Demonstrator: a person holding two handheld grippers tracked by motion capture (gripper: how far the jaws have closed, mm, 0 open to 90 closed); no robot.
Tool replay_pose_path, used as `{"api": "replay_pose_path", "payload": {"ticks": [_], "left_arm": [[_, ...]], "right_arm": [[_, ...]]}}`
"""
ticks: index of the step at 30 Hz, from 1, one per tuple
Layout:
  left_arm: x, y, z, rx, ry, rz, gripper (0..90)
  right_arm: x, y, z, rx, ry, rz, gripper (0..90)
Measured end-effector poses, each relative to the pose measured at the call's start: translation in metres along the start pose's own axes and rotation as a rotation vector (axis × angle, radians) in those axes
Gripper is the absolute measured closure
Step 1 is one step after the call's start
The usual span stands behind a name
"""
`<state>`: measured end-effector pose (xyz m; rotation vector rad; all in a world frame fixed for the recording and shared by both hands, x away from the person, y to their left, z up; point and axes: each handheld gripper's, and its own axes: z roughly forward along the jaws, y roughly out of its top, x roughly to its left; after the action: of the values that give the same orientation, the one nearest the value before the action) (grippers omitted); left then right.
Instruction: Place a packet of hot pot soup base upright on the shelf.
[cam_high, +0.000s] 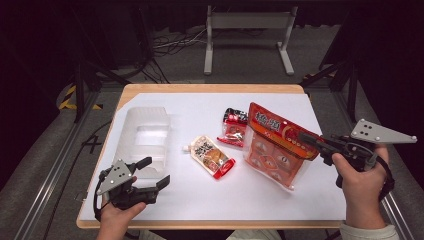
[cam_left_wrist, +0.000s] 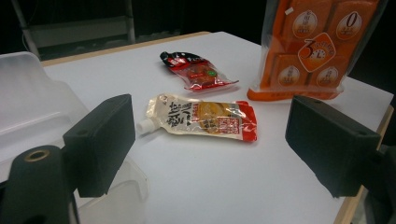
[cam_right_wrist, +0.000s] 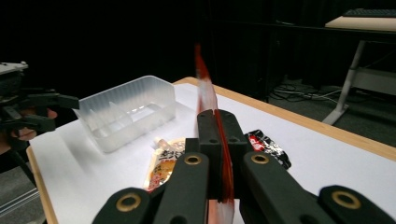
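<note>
Two pouches (cam_high: 212, 156) mid-table, orange bag (cam_high: 275, 145) near right edge

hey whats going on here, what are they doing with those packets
A person works at a table with a gripper in each hand. The right gripper is shut on the top edge of the big orange bag and holds it up on end. The left gripper is open with nothing between its jaws, beside the clear plastic bin. A spouted pouch and a small red packet lie flat between them.
</note>
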<state>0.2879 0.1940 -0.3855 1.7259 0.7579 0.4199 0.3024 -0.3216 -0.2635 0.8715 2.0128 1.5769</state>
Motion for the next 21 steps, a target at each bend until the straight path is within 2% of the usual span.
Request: {"api": "replay_pose_path", "payload": {"ticks": [2, 9, 14, 17, 20, 21], "left_arm": [[0.000, 0.000, 0.001, 0.003, -0.002, -0.001, 16.8], [-0.001, 0.000, 0.006, 0.011, -0.011, 0.001, 16.4], [0.000, 0.003, 0.006, -0.022, -0.028, -0.024, 14.6], [0.000, 0.006, 0.007, -0.037, -0.035, -0.006, 14.4], [0.001, 0.007, 0.012, -0.047, -0.057, -0.012, 14.0], [0.001, 0.007, 0.013, -0.048, -0.068, -0.012, 10.0]], "right_arm": [[0.002, 0.002, 0.000, -0.007, 0.014, -0.005, 90.0], [0.002, 0.013, 0.004, -0.004, 0.007, -0.048, 90.0], [0.002, 0.024, 0.010, -0.009, 0.024, -0.069, 90.0], [0.003, 0.030, 0.017, -0.012, 0.042, -0.082, 90.0], [0.006, 0.034, 0.022, -0.018, 0.061, -0.088, 90.0], [0.008, 0.037, 0.026, -0.021, 0.071, -0.096, 90.0]]}}
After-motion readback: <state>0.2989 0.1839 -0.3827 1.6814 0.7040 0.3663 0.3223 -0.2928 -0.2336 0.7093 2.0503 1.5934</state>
